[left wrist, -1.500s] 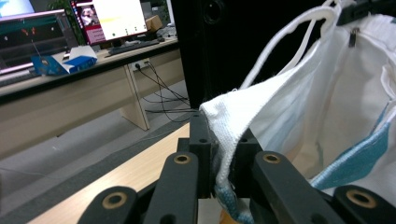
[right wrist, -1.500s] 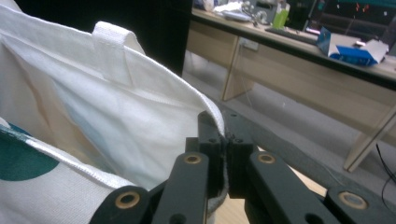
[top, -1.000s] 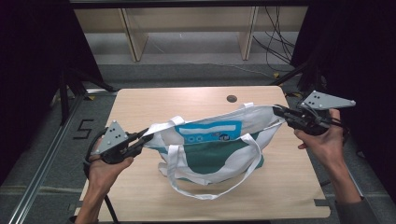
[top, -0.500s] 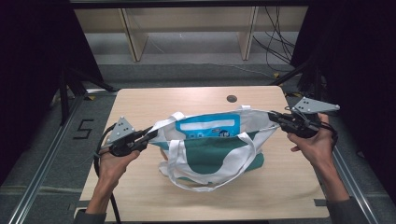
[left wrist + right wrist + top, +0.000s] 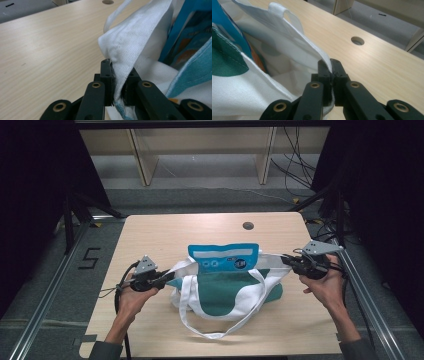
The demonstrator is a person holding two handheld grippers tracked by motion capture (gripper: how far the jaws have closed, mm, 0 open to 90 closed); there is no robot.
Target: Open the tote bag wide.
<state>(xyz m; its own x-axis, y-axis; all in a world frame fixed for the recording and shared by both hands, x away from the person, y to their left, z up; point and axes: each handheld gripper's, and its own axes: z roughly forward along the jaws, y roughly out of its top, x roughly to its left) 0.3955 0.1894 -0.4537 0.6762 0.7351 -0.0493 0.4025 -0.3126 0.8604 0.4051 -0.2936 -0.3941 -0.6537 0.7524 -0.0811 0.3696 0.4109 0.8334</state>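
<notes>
The tote bag (image 5: 227, 282) lay in the middle of the tabletop (image 5: 150, 235), stretched between both tools. The left hand-held gripper (image 5: 167, 278) and the right hand-held gripper (image 5: 286, 260) were each clamped tight on an opposite end of its white rim. The cloth looked soft, light and floppy, so the stitched hem seemed the surest place to grip.

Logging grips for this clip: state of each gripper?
Left gripper: closed on the tote bag rim.
Right gripper: closed on the tote bag's opposite rim.
</notes>
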